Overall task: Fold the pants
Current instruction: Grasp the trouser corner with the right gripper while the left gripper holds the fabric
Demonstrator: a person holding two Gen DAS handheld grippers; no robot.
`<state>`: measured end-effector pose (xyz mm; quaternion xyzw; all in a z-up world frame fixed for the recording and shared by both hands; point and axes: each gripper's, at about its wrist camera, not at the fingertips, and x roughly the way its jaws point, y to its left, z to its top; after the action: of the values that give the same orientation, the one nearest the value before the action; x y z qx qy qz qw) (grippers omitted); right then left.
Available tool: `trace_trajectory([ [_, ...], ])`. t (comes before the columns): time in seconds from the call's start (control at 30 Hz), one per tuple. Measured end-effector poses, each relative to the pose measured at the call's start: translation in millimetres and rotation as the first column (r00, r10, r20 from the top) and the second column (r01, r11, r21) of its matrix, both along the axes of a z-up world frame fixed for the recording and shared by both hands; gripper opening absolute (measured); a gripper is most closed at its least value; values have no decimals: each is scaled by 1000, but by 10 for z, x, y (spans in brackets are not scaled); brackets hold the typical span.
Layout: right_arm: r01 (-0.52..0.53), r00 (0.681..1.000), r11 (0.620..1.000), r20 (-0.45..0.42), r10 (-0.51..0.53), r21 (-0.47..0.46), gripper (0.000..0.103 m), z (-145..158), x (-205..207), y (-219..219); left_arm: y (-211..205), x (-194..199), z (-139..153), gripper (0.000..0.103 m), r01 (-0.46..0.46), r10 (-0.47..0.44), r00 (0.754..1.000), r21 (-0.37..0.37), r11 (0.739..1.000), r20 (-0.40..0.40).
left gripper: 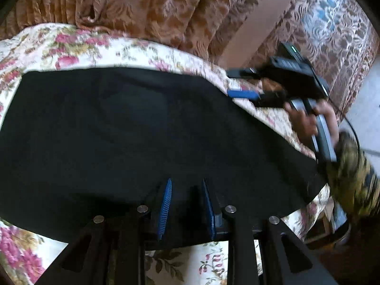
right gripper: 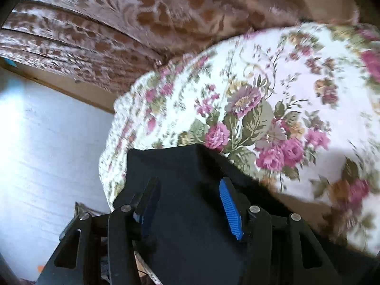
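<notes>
A: Where are the black fabric pants (left gripper: pixel 123 128) lying?

B: Spread flat across the white floral-print bedcover (left gripper: pixel 78 45), ready for folding.

A: And each tool?

B: The left tool (left gripper: pixel 186 207) is hovering, fingers apart, pinching nothing. The right tool (right gripper: pixel 190 204) is gaping wider over one pants end (probably releasing it).

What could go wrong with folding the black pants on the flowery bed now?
1. The pants lie close to the near edge of the flowery bedspread, so they might slide off.
2. Neither the left gripper nor the right gripper clearly pinches the cloth, so a pull might come away empty or rumple it.
</notes>
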<state>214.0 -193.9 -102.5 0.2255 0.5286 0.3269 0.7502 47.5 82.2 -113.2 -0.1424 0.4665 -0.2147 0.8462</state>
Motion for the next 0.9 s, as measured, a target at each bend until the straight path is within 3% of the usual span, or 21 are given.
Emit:
trace_trajectory([
  [0.13,-124,991,991,-58,121,-45,54,-223,259,241,90,1,-90,20,-10,9,1000,-54,999,-24],
  [0.23,-237,971,964,-74,229,-120,55,-342,302,438,124,-15,-105,20,-9,6,999,-87,996,-37],
  [0.37,-313,949,950,-24,313,2,55,-299,316,591,117,-35,-125,20,-4,1,999,-87,996,-38],
  [0.47,-279,960,959,2,279,40,54,-327,393,691,154,10,-137,20,-23,17,999,-111,994,-50],
  [0.57,-153,988,988,-6,153,0,23,-472,472,651,172,4,-163,20,-39,33,998,-113,993,-54],
  [0.6,-124,992,992,-6,124,12,13,-494,470,594,168,9,-180,16,-48,42,997,-107,993,-58],
  [0.67,-62,998,998,-6,62,31,9,-540,467,481,192,22,-221,11,-73,65,995,-109,991,-76],
  [0.73,-30,1000,999,-9,30,-35,8,-623,473,509,235,37,-251,3,-100,89,991,-111,989,-101],
  [0.83,-16,1000,996,13,18,-90,6,-624,449,574,334,51,-294,2,-137,112,982,-168,976,-153],
  [0.9,-13,1000,997,4,14,-76,7,-613,435,548,383,58,-265,2,-149,113,977,-196,969,-182],
])
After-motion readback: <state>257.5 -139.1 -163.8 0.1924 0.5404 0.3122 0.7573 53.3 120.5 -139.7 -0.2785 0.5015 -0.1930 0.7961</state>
